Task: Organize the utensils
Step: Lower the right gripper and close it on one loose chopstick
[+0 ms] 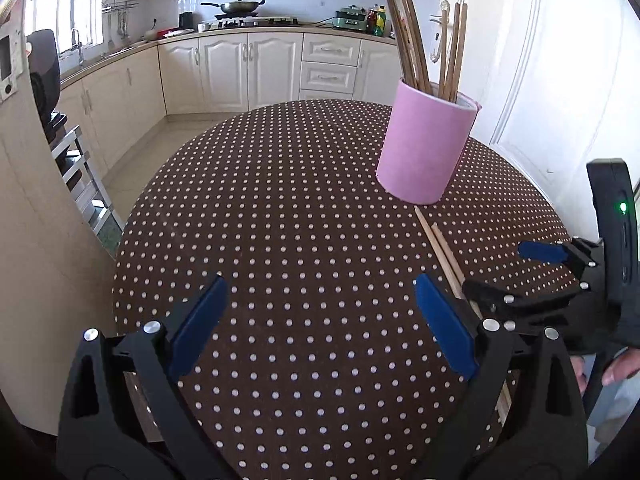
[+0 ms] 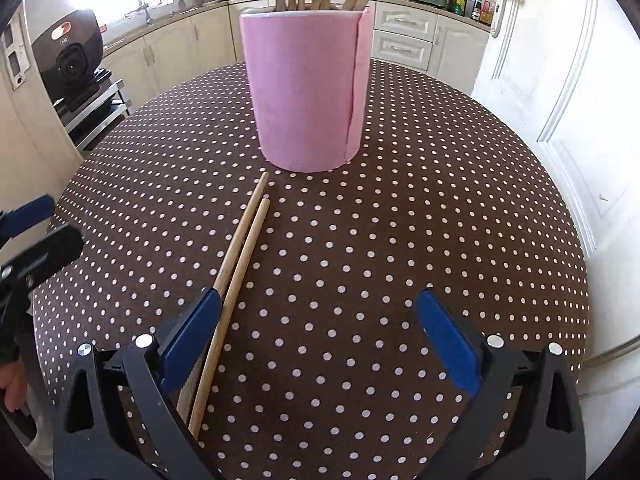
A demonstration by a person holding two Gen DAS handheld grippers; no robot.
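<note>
Blue-padded fingers (image 2: 192, 336) of right gripper (image 2: 320, 340) nearest in right wrist view, spread wide, nothing between them. Left gripper (image 1: 320, 320) likewise wide apart over bare polka-dot tablecloth (image 1: 300, 220), holding nothing. Two loose wooden chopsticks (image 2: 244, 248) flat on cloth, side by side and touching along most of length, tips slightly staggered, far ends pointing at pink holder (image 2: 304, 92) and stopping just short of its base. Near ends run under right gripper's left finger, so pair sits at edge of opening, not centred. Pink holder upright near table's far side, already stocked with several standing chopsticks (image 1: 416, 44). Judged handling: light, stiff, thin sticks, smooth and round, likely to roll or scissor apart if pinched off-centre; low profile on soft cloth means pads must get right down to surface. Best hold probably near middle, across both sticks, squeezing them together. Risk: one stick slipping free, or tips catching holder rim on insertion. Remaining work appears to be this last pair.
</note>
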